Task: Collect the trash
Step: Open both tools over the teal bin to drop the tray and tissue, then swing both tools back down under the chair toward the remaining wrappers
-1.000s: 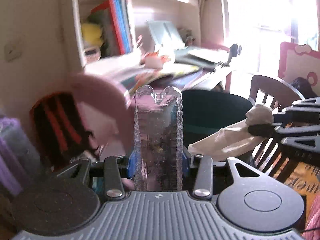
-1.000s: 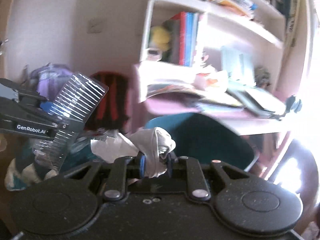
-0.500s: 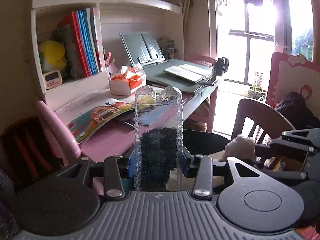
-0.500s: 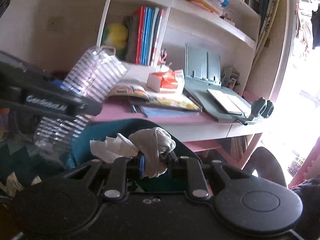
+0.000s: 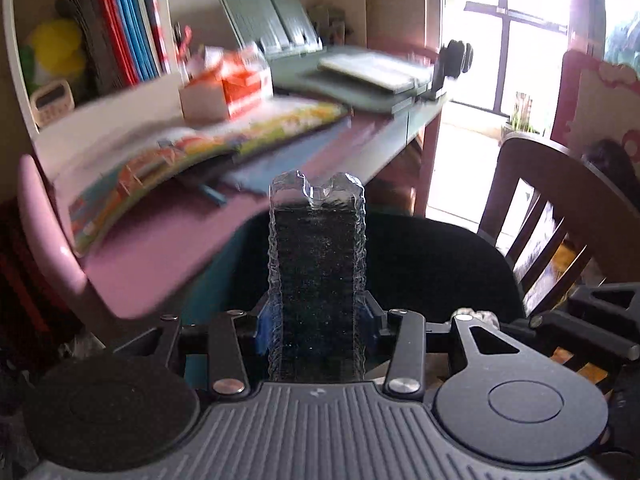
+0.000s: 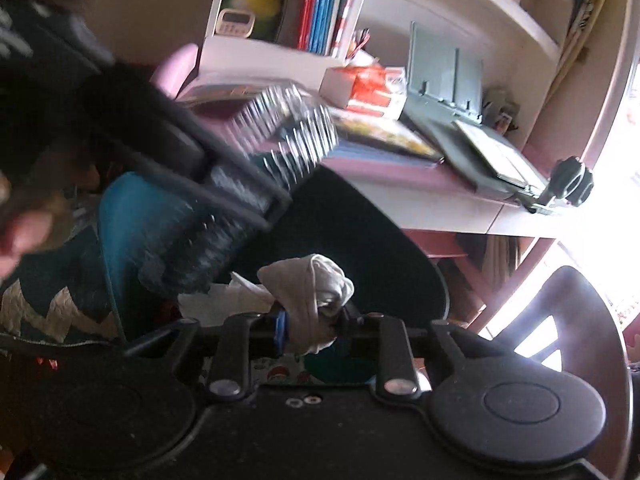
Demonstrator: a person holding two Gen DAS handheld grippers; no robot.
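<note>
clear plastic bottle (image 5: 317, 276) clamped upright between left hand-held gripper (image 5: 316, 326) pads.

Ribbed clear plastic bottle (image 5: 316, 272); crumpled paper wad (image 6: 316, 300)

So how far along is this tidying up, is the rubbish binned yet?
Picked up already: the left gripper clamps a clear ribbed plastic bottle, and a crumpled tissue wad sits between the right gripper pads, whose jaws are opening. Both hang over a dark bin beside the pink desk. Still left: neither piece is inside yet. Whether more rubbish remains elsewhere cannot be told.
</note>
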